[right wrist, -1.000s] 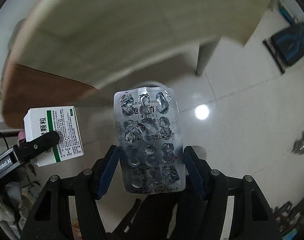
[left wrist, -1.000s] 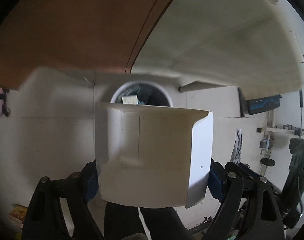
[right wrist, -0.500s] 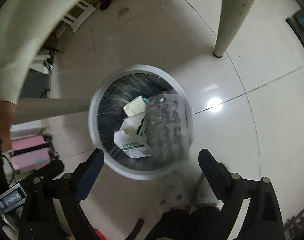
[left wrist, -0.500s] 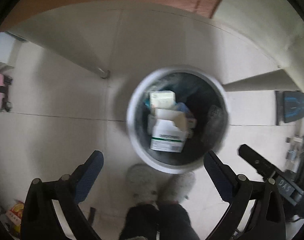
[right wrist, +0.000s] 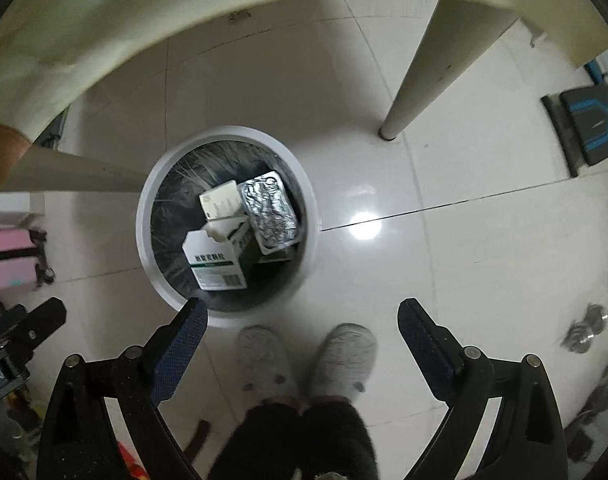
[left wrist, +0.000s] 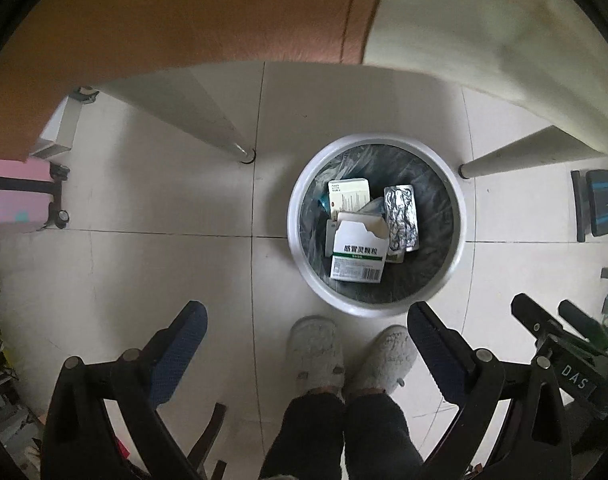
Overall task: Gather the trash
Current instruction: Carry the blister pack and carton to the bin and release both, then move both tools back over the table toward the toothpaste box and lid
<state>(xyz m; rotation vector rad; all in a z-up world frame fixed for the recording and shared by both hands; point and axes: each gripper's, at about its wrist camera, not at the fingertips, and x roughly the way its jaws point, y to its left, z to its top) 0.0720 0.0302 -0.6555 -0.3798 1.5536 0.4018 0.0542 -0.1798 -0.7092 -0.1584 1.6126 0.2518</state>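
Left gripper (left wrist: 306,316) pointing straight down, jaws gaping wide, nothing between; right gripper (right wrist: 301,312) likewise, jaws just opened, empty.

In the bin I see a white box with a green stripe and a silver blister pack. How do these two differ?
The box is thick white card, printed with text, a green stripe and a barcode; the blister pack is a thin, crinkled silver foil sheet. The box has its top flap torn open; the pack is one flat piece. The box looks larger than the pack. Both lie inside the bin, on its dark liner bag, side by side.
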